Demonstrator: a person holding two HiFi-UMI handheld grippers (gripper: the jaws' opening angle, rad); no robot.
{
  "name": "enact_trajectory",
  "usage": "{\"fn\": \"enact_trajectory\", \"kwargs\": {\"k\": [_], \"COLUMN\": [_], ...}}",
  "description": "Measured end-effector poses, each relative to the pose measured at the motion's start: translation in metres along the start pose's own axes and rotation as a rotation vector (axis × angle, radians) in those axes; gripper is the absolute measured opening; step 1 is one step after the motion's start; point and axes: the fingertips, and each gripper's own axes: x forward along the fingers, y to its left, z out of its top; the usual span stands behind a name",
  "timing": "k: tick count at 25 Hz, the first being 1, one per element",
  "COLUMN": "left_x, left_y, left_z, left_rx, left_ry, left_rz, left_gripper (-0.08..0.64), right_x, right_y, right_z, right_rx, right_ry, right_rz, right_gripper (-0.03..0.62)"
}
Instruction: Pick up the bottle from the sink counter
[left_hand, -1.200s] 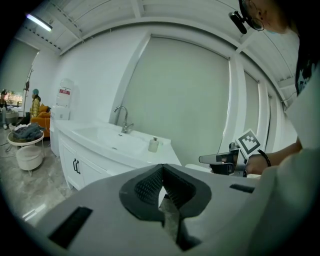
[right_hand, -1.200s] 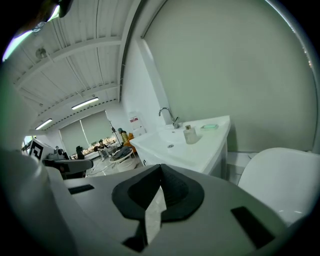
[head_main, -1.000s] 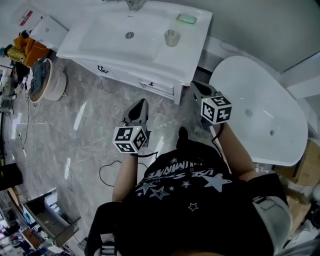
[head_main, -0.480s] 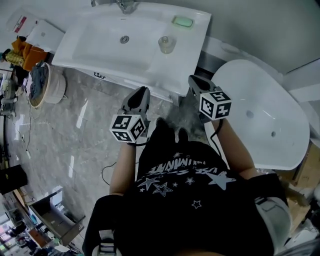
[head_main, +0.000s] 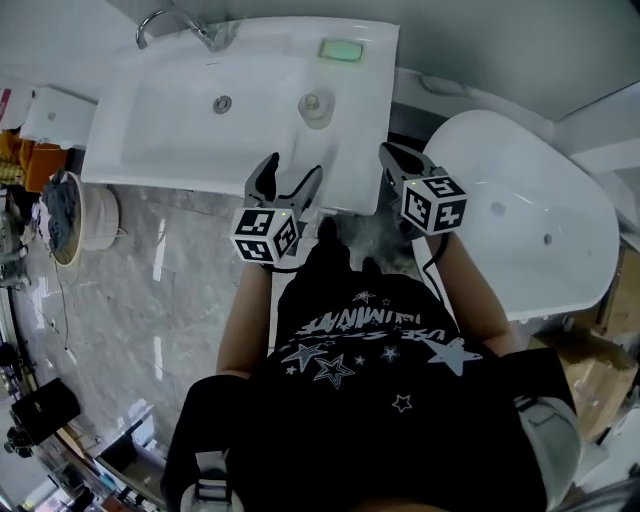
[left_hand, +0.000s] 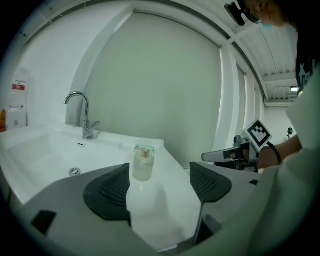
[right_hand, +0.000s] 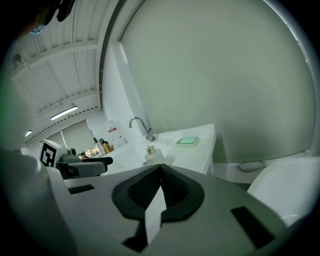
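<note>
The small pale glass bottle with a round stopper (head_main: 315, 108) stands upright on the flat right part of the white rectangular ceramic sink counter (head_main: 355, 145). It sits between the round metal drain (head_main: 222, 103) and the counter's right edge. A green bar of soap (head_main: 341, 49) lies behind it near the wall, and a curved chrome tap (head_main: 180, 25) rises at the back left.

The left gripper (head_main: 290, 185) hovers over the counter's front edge, near the bottle but clear of it. Its jaws have just been opening and stand wide apart with nothing between the pads. The left gripper view shows the bottle (left_hand: 143, 163) beyond the gap.

The right gripper (head_main: 390, 155) is just off the counter's right front corner, jaws pressed together and empty, beside a white oval tub (head_main: 530, 230).
</note>
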Motion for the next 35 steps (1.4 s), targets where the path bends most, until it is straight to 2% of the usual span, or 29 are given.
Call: {"fn": "enact_trajectory", "kwargs": {"k": [8,13,24,35], "left_x": [0.072,0.108,0.153,0.175], "left_y": [0.036,0.053,0.060,0.054], "left_z": [-0.004,-0.009,-0.028,-0.032], "left_rx": [0.076,0.113,0.160,0.167], "left_ry": [0.086,0.118,0.176,0.183], "left_rz": [-0.089,-0.107,-0.168,-0.194], "left_gripper": [0.380,0.380,0.380,0.380], "right_x": [0.033,0.051,0.073,0.072], "right_y": [-0.032,-0.044,-0.059,-0.071], "right_z": [0.017,0.024,0.023,0.014], "right_rx": [0.052,0.071,0.105,0.145], "right_ry": [-0.007,-0.003,0.030,0.048], "right_rz": [-0.122,-0.171,-0.223,-0.257], "right_gripper": [0.006,0.006,0.006,0.006]}}
